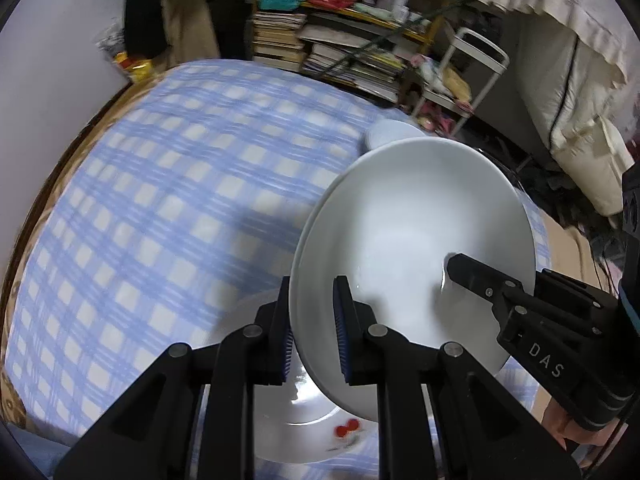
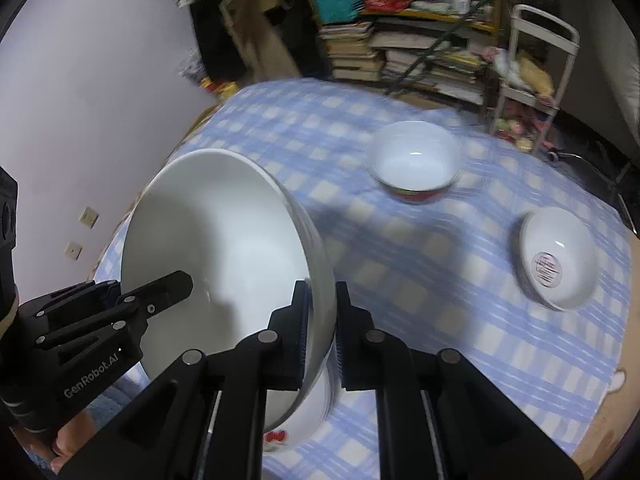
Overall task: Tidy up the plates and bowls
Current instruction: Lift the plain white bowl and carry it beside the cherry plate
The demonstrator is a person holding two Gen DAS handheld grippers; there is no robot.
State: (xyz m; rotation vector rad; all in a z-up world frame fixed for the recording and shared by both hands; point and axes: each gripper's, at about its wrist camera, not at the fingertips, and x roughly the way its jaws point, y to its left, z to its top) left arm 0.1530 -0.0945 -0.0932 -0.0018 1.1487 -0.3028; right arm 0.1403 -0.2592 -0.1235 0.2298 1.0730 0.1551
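Checked tablecloth (image 2: 420,280) is spread under everything. Large white bowl (image 1: 408,240) is held tilted above a cherry-print plate (image 1: 320,440) at the near edge, clamped at opposite rims by left gripper (image 1: 312,332) and right gripper (image 2: 322,332) (both pinched on it). Two smaller bowls, red-banded bowl (image 2: 414,164) far and stamped bowl (image 2: 556,258) right, are seen apart.

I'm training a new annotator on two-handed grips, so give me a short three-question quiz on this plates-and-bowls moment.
1. True or false: the large white bowl is gripped on its rim by both the left gripper and the right gripper.
2. What lies under the lifted bowl? A) a folded towel B) a white plate with a red fruit print C) a metal tray
3. How many other bowls stand on the checked tablecloth in the right wrist view?

Key: 1 true. 2 B. 3 two: the red-banded bowl and the bowl with a round stamp inside.
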